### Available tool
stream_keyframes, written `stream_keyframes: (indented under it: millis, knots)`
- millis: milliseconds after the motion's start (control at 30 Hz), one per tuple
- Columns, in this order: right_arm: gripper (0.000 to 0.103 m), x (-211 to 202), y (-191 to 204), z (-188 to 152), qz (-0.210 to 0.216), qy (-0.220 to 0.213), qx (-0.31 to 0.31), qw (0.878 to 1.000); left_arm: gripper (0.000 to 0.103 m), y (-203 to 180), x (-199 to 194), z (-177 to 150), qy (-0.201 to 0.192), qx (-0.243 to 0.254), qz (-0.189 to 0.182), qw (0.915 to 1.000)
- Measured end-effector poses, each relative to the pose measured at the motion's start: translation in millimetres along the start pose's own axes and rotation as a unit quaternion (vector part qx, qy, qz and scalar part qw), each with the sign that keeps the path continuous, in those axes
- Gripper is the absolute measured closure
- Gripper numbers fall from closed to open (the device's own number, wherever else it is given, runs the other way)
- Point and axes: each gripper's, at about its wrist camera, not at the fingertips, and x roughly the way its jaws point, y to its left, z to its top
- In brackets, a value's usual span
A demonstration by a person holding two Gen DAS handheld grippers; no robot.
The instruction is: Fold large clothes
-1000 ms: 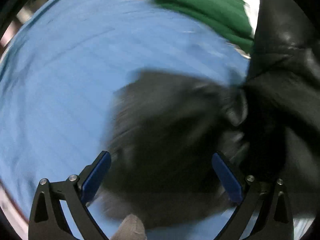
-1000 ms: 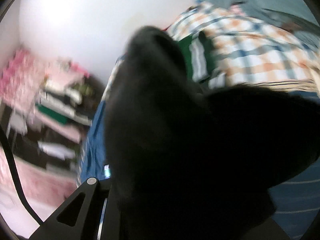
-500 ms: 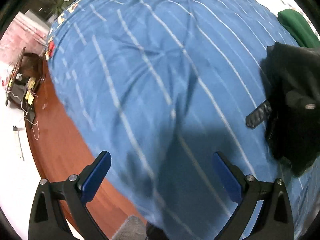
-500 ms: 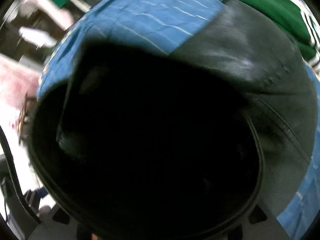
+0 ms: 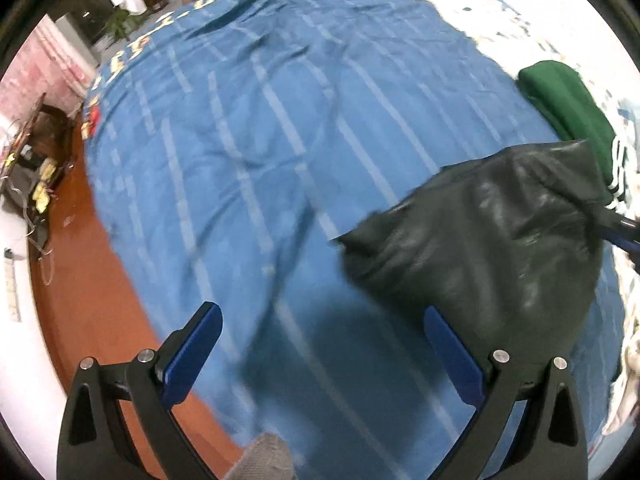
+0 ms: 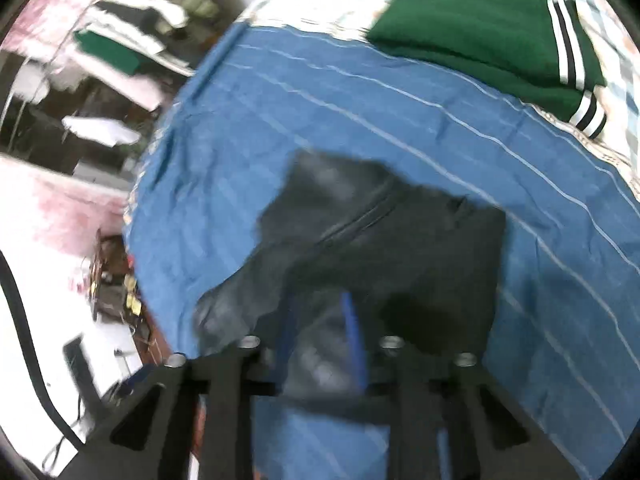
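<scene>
A black leather jacket hangs bunched over the blue striped bedspread. My right gripper is shut on the jacket's edge, with the jacket spread out in front of it. Its tip shows in the left wrist view at the jacket's far right corner. My left gripper is open and empty, above the bed's near edge, left of the jacket.
A folded green garment with white stripes lies at the back right on a checked cover; it also shows in the right wrist view. The red-brown floor and clutter lie beyond the bed's left edge.
The jacket, which filled the right wrist view, has dropped down toward the bedspread and spread out. The left gripper has let it go and pulled back, staying open.
</scene>
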Motion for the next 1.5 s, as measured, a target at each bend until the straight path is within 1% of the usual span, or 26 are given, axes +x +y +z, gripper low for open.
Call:
stream_keyframes:
  millis: [67, 133, 200, 300, 400, 433, 500, 533, 600, 667, 767, 800, 867, 933, 1000, 1033, 1100, 1133, 1167, 1200, 1233, 1267, 1300, 1333, 1433, 1500]
  knots:
    - [0.085, 32, -7, 17, -0.018, 0.013, 0.001, 1.000, 0.000, -13, 4, 6, -0.008, 0.007, -0.004, 0.9999]
    - [0.085, 76, -12, 29, -0.056, 0.046, -0.006, 0.997, 0.000, -22, 8, 9, -0.011, 0.014, -0.001, 0.9998]
    - [0.086, 113, -13, 41, -0.078, 0.075, -0.006, 0.994, 0.000, -25, 11, 10, -0.010, 0.012, -0.005, 0.9999]
    - [0.088, 139, -17, 54, -0.087, 0.088, 0.000, 0.992, 0.000, -21, 19, 9, 0.005, 0.006, -0.002, 1.0000]
    - [0.087, 130, -19, 60, -0.066, 0.111, 0.002, 0.992, 0.000, -12, 23, 5, 0.028, -0.029, -0.024, 0.9989]
    - [0.086, 117, -20, 59, -0.047, 0.111, 0.005, 0.993, 0.000, -9, 22, 3, 0.031, -0.041, -0.032, 0.9982]
    - [0.085, 75, -16, 52, -0.018, 0.091, 0.015, 0.996, 0.000, -3, 25, -1, 0.037, -0.067, -0.051, 0.9957]
    - [0.081, 56, -19, 44, -0.005, 0.077, 0.022, 0.997, 0.001, 0, 29, -3, 0.044, -0.083, -0.066, 0.9933]
    - [0.079, 29, -24, 25, -0.022, 0.064, 0.027, 0.997, 0.001, 2, 40, -5, 0.064, -0.113, -0.091, 0.9873]
    - [0.079, 15, -31, -1, -0.029, 0.071, 0.035, 0.996, 0.001, 2, 53, -8, 0.086, -0.143, -0.121, 0.9785]
    - [0.079, 30, -44, -35, -0.030, 0.106, 0.057, 0.992, 0.001, 1, 61, -8, 0.097, -0.169, -0.149, 0.9695]
    - [0.079, 44, -48, -41, -0.032, 0.116, 0.062, 0.991, 0.001, 1, 63, -7, 0.096, -0.172, -0.151, 0.9686]
    - [0.081, 73, -62, -53, -0.049, 0.111, 0.058, 0.991, 0.001, 1, 65, -3, 0.086, -0.176, -0.154, 0.9685]
    - [0.080, 92, -68, -53, -0.054, 0.115, 0.055, 0.990, 0.001, 0, 71, 1, 0.080, -0.174, -0.152, 0.9698]
    - [0.074, 91, -71, -46, -0.032, 0.133, 0.070, 0.988, 0.001, -1, 83, 6, 0.075, -0.173, -0.156, 0.9696]
    - [0.067, 87, -74, -44, -0.012, 0.139, 0.077, 0.987, 0.001, -2, 91, 8, 0.076, -0.177, -0.158, 0.9685]
    - [0.064, 67, -88, -48, 0.055, 0.123, 0.103, 0.986, 0.001, -2, 97, 12, 0.072, -0.187, -0.165, 0.9657]
    - [0.060, 55, -98, -53, 0.086, 0.109, 0.119, 0.983, 0.003, -2, 97, 14, 0.063, -0.190, -0.169, 0.9650]
    - [0.054, 44, -109, -58, 0.101, 0.093, 0.129, 0.982, 0.007, -1, 95, 16, 0.054, -0.192, -0.168, 0.9654]
    - [0.051, 39, -118, -63, 0.110, 0.082, 0.134, 0.981, 0.028, 1, 92, 18, 0.041, -0.195, -0.173, 0.9645]
    - [0.051, 34, -130, -68, 0.123, 0.070, 0.143, 0.980, 0.046, 3, 90, 19, 0.029, -0.200, -0.181, 0.9623]
    - [0.051, 32, -142, -72, 0.140, 0.063, 0.153, 0.976, 0.052, 7, 88, 20, 0.023, -0.209, -0.189, 0.9592]
    - [0.051, 35, -153, -76, 0.169, 0.059, 0.168, 0.969, 0.063, 9, 87, 21, 0.019, -0.217, -0.195, 0.9564]
    - [0.051, 41, -161, -79, 0.191, 0.056, 0.175, 0.964, 0.068, 12, 85, 21, 0.017, -0.223, -0.197, 0.9547]
    - [0.051, 43, -173, -85, 0.222, 0.050, 0.195, 0.954, 0.071, 16, 85, 22, 0.018, -0.223, -0.203, 0.9534]
    - [0.048, 37, -165, -85, 0.221, 0.031, 0.185, 0.957, 0.072, 20, 84, 20, 0.017, -0.216, -0.204, 0.9546]
